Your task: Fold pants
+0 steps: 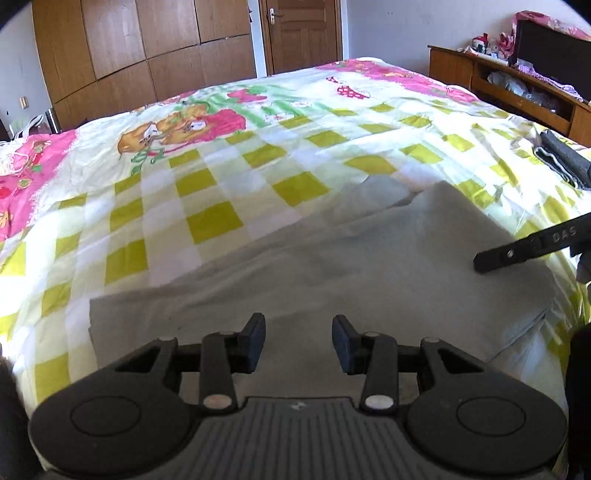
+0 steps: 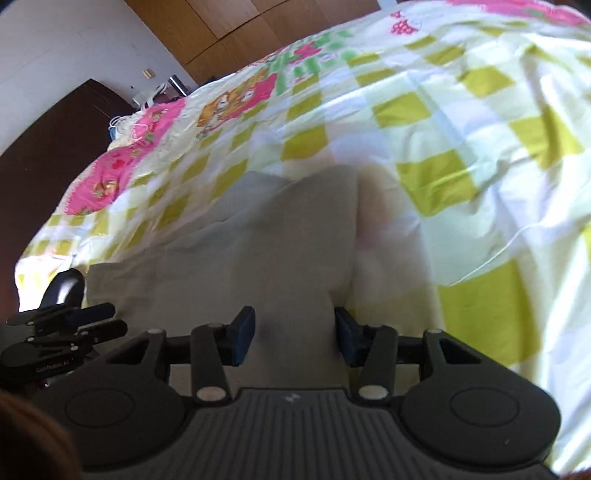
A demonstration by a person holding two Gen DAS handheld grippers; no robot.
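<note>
Light grey pants (image 1: 332, 266) lie folded on the checked bedspread, near the bed's front edge. They also show in the right wrist view (image 2: 258, 251), which is blurred. My left gripper (image 1: 298, 341) is open and empty, just above the near part of the pants. My right gripper (image 2: 294, 334) is open and empty, over the pants' right side. One finger of the right gripper (image 1: 532, 245) reaches in from the right in the left wrist view. The left gripper (image 2: 92, 321) shows at the lower left of the right wrist view.
The bed (image 1: 221, 177) has a yellow-green checked cover with pink cartoon prints. A dark folded garment (image 1: 565, 158) lies at the bed's right edge. A wooden shelf unit (image 1: 517, 85) stands at the right, wardrobes (image 1: 140, 55) and a door (image 1: 303, 33) behind.
</note>
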